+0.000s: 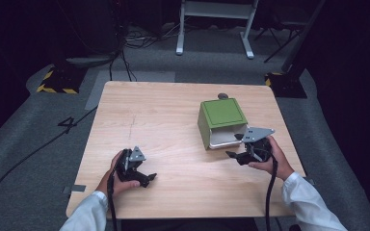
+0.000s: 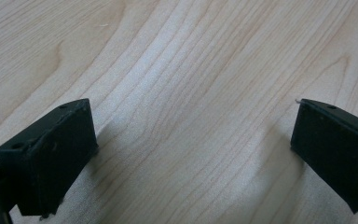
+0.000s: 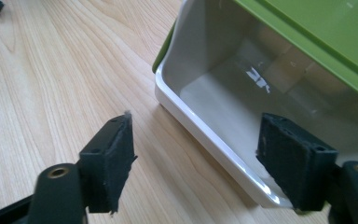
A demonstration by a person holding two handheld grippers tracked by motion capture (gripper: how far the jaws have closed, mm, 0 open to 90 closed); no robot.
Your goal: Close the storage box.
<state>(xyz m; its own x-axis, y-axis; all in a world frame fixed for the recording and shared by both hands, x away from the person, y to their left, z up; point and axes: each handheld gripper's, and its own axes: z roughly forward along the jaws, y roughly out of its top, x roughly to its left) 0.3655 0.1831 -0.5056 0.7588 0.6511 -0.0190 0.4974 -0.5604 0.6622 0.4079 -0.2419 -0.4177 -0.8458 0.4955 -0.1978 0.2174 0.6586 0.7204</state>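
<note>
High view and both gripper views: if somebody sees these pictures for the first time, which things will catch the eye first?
First the green box on the right half of the wooden table, its white drawer pulled out and apparently empty. Next, the right gripper, open, its jaws straddling the drawer's front rim. The left gripper, also open, sits over bare wood near the front left.

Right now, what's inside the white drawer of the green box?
The pulled-out part of the white drawer looks empty, just glossy floor. The back stays hidden under the green box.
</note>
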